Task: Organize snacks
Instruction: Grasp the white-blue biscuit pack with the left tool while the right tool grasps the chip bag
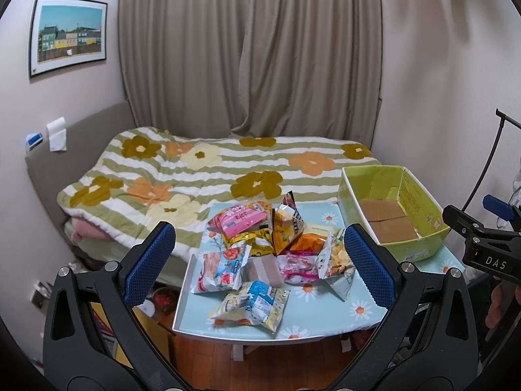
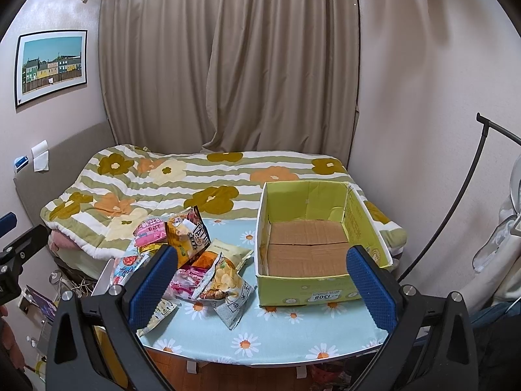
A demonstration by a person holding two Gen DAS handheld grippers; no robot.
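Note:
A pile of several snack bags [image 1: 263, 254] lies on a small table with a light blue daisy cloth [image 1: 325, 319]; the pile also shows in the right wrist view [image 2: 195, 260]. An open green cardboard box [image 1: 394, 208], empty, stands on the table's right side, and also shows in the right wrist view [image 2: 312, 244]. My left gripper [image 1: 259, 260] is open and empty, held above the near side of the pile. My right gripper [image 2: 262, 277] is open and empty, in front of the box and the pile's right edge. It also shows at the right edge of the left wrist view [image 1: 482, 234].
A bed with a flowered striped quilt [image 1: 202, 176] lies right behind the table. Beige curtains [image 1: 250, 49] hang behind it. A black curved stand [image 2: 462, 195] and white items stand at the right wall. Clutter lies on the wooden floor [image 1: 202, 358] below left.

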